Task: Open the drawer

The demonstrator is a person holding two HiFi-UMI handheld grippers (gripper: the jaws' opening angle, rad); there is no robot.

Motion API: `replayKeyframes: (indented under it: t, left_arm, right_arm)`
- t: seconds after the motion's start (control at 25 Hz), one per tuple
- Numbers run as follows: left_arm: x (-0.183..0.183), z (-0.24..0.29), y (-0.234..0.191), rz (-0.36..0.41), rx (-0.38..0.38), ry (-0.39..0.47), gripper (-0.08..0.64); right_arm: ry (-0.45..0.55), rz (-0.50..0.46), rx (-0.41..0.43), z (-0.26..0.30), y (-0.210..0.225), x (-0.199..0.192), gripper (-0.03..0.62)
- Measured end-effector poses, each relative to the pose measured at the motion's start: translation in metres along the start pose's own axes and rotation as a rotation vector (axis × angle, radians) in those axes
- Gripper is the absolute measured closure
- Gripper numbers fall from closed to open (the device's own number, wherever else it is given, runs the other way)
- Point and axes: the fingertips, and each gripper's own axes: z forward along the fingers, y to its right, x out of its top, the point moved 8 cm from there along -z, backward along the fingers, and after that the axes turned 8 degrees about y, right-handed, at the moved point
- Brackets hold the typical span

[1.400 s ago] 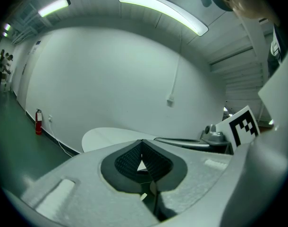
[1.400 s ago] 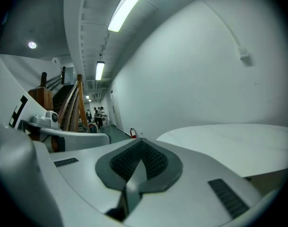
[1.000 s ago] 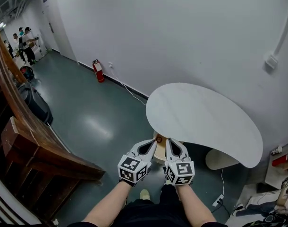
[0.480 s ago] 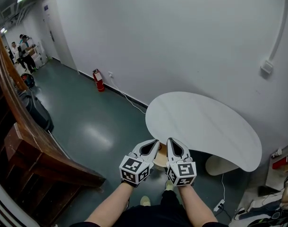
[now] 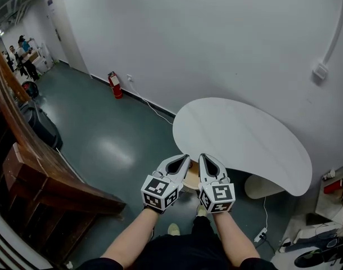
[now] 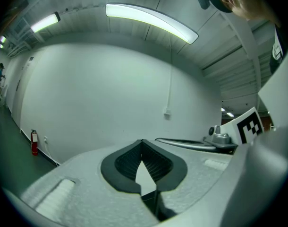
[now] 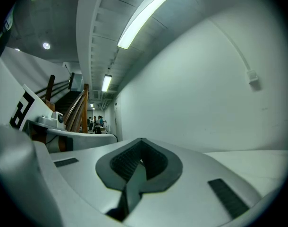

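1. The left gripper and right gripper are held side by side at waist height, noses pointing forward at the near edge of the counter.
2. Left gripper: jaws closed tip to tip, with only the hollow between the ribbed pads behind the tips, and nothing in it. The right gripper is closed and empty in the same way.
3. No drawer shows in any view. If the counter has one, its white top hides it from above.
4. The counter lies just ahead and stretches off to the right, so the right gripper is the nearer one. Its long axis runs left to right along the wall.
5. A tan round thing sits below, between the grippers.
6. A fire extinguisher stands by the wall and a wooden railing runs on the left, both well apart from the grippers.
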Motion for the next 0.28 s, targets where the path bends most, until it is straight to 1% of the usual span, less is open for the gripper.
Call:
replayKeyframes:
  t: [0.28]
  left_arm:
    - [-0.0004,0.0011,-0.0024,-0.001,-0.004,-0.005,0.551]
  right_arm:
    - [-0.004,0.002,0.001,0.0032,-0.0006,-0.0007,0.577]
